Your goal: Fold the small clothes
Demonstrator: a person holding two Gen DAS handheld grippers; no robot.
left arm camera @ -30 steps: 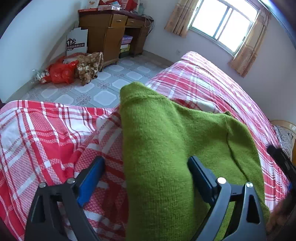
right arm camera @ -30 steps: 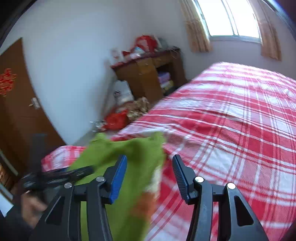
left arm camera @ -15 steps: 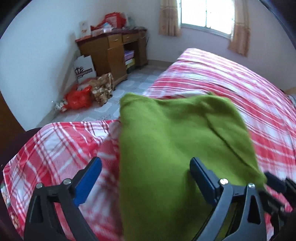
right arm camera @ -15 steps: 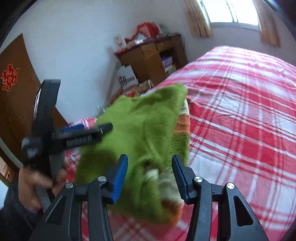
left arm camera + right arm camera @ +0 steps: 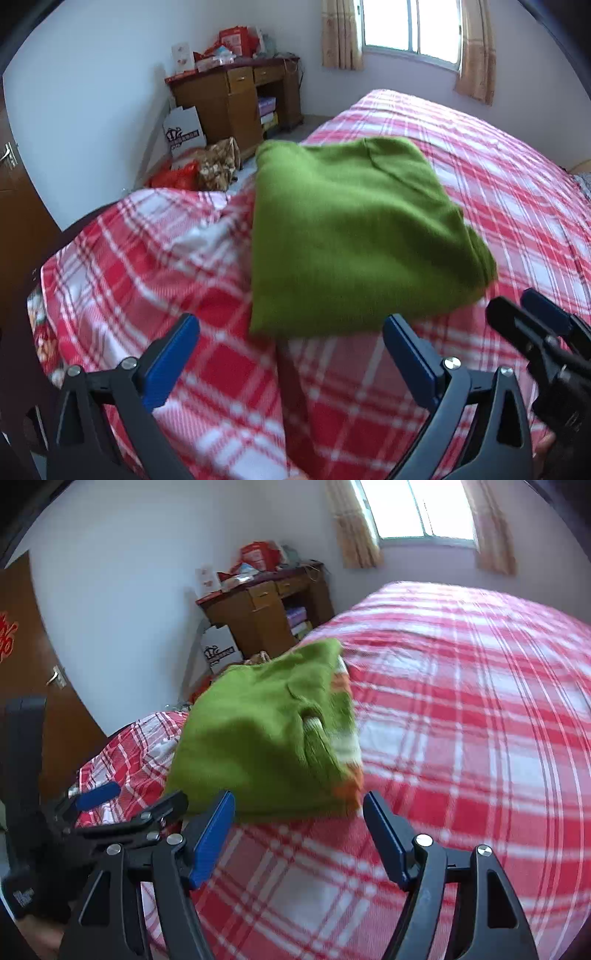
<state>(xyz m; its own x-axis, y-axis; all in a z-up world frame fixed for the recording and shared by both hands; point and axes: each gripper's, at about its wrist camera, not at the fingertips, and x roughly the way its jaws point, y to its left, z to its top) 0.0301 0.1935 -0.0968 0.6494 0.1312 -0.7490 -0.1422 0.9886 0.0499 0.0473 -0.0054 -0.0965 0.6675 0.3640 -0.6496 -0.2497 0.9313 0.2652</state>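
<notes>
Lying folded on the red-and-white plaid bed (image 5: 498,192), the blurred green knitted sweater (image 5: 347,236) hides its orange-striped underside. Both left tongs (image 5: 291,354) and right tongs (image 5: 299,830) gape empty; a brown wooden desk (image 5: 229,99) stands beyond.

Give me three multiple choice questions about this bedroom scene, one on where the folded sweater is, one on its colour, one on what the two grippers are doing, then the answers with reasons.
1. Where does the folded sweater lie?
A. On the plaid bed
B. On the wooden desk
C. On the floor

2. What is the sweater's main colour?
A. Blue
B. Green
C. White

3. What state are the grippers in?
A. Both shut on the sweater
B. Only the left one holds it
C. Both open, holding nothing

Answers:
1 A: the sweater rests on the bed.
2 B: its knit is green, with some orange and white at one edge.
3 C: left gripper and right gripper show spread fingers with only bedcover between.
</notes>
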